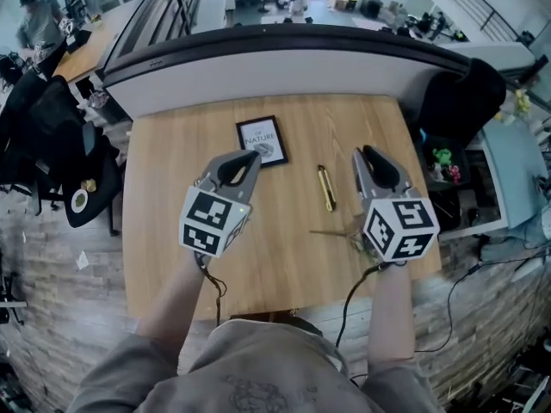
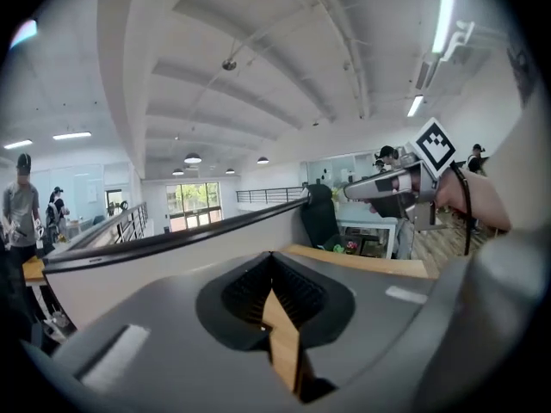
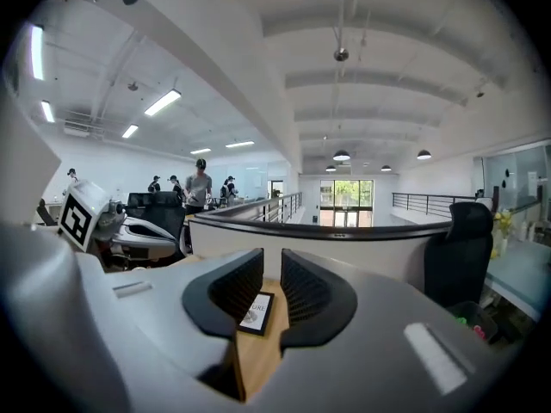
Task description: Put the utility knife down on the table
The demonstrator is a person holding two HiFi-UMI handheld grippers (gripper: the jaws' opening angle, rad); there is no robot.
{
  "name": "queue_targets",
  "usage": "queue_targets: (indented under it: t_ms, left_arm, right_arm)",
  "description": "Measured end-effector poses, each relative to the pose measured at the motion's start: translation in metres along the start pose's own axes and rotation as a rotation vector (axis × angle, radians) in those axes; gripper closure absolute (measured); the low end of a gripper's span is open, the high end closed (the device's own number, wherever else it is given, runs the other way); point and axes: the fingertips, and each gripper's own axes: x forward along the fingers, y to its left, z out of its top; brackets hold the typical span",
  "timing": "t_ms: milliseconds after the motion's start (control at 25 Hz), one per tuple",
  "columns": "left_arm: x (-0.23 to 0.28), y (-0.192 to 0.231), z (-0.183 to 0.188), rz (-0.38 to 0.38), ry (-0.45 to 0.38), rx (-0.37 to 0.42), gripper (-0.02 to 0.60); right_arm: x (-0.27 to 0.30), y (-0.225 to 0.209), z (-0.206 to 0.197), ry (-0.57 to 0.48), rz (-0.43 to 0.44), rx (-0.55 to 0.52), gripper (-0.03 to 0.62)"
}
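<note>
A slim yellow utility knife [image 1: 326, 188] lies flat on the wooden table [image 1: 172, 231].

The wooden table [image 1: 172, 231] carries a black-framed card [image 1: 263, 140] near its far edge and a yellow utility knife [image 1: 326, 188] right of centre.

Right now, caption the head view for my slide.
Yellow utility knife lies on the light wooden table between left tool and right tool, both empty.

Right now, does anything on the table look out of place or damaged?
Nothing stands out. The yellow-and-black utility knife lies flat on the light wooden table, beside the black-framed card. A thin greenish scrap near it is too small to identify.
</note>
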Motion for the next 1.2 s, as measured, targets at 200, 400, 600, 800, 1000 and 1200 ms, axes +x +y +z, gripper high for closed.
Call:
queue_targets:
  t_ms: [200, 400, 600, 800, 1000, 1200]
  left_arm:
    - [-0.042, -0.018, 0.045, -0.005, -0.095, 0.048, 0.581]
    - [-0.073, -0.042, 0.074, -0.015, -0.169, 0.084, 0.58]
    - [-0.093, -0.072, 0.08, -0.04, -0.16, 0.118, 0.58]
    - [-0.105, -0.097, 0.081, -0.077, -0.167, 0.192, 0.58]
    - [-0.114, -0.115, 0.067, -0.095, -0.153, 0.125, 0.58]
    - [-0.117, -0.12, 0.058, -0.107, -0.136, 0.12, 0.58]
  right_arm:
    - [-0.059, 0.026, 0.033, -0.099, 0.014, -0.013, 0.528]
    - [-0.108, 0.039, 0.038, -0.141, 0.007, -0.019, 0.542]
    - [-0.143, 0.054, 0.033, -0.149, 0.028, -0.021, 0.559]
    - [-0.167, 0.069, 0.027, -0.116, 0.08, -0.092, 0.583]
    - [-0.177, 0.078, 0.0, -0.059, 0.101, -0.067, 0.583]
    - [-0.181, 0.078, -0.017, -0.03, 0.101, -0.042, 0.583]
